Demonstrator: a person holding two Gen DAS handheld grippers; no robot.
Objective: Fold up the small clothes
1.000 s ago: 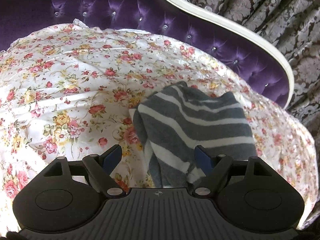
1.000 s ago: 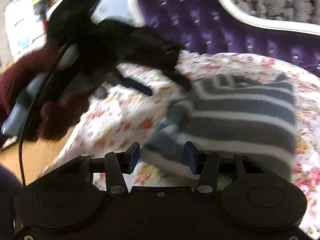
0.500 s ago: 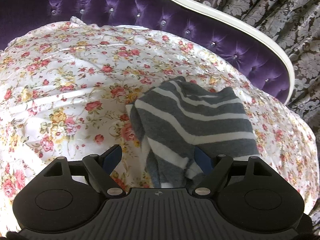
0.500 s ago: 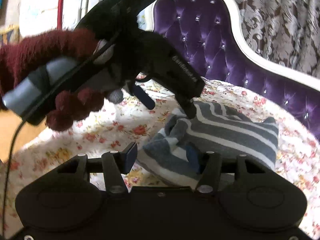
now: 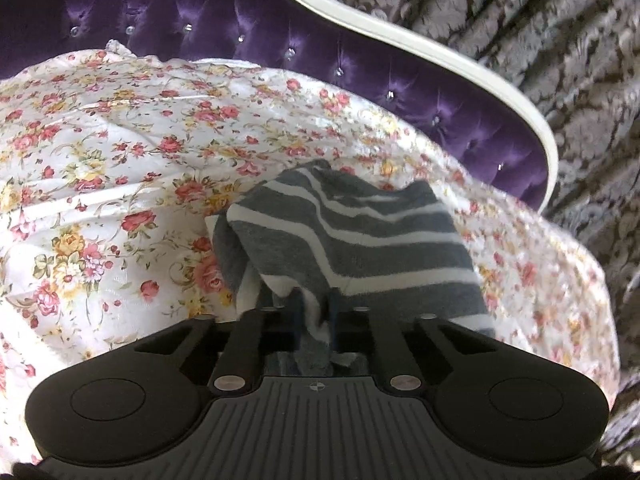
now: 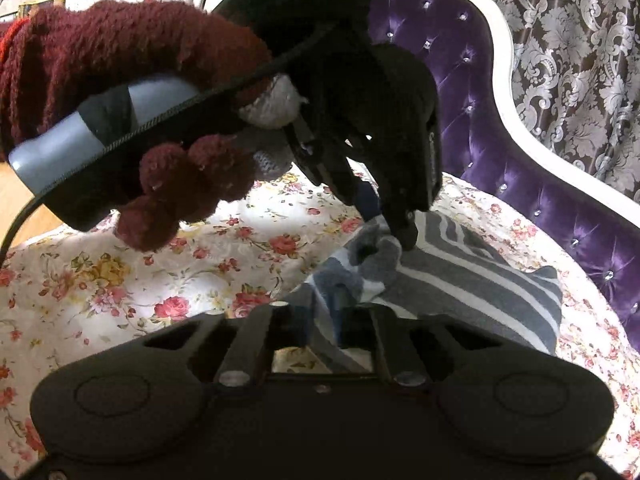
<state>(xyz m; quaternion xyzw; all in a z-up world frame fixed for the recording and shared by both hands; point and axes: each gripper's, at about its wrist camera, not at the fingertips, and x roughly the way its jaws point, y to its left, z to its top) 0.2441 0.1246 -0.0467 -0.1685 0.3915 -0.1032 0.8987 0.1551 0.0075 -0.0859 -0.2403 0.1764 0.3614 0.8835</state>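
A small grey garment with white stripes (image 5: pixel 360 240) lies on a floral cloth (image 5: pixel 120 152). It also shows in the right wrist view (image 6: pixel 472 288). My left gripper (image 5: pixel 316 312) is shut on the garment's near edge, with fabric bunched between its fingers. My right gripper (image 6: pixel 322 320) is shut on another near corner of the same garment. In the right wrist view the left gripper (image 6: pixel 388 224), held by a hand in a dark red knitted glove (image 6: pixel 120 60), pinches the garment from above, just beyond my right gripper.
The floral cloth covers a seat with a purple tufted back (image 5: pixel 320 48) and a white curved frame (image 5: pixel 440 60). Patterned grey curtains (image 5: pixel 540 20) hang behind. A wooden floor (image 6: pixel 24 216) shows at the left in the right wrist view.
Both grippers have closed on the garment's near edge; a second ago both were open. The left gripper has come down closer to the right one.
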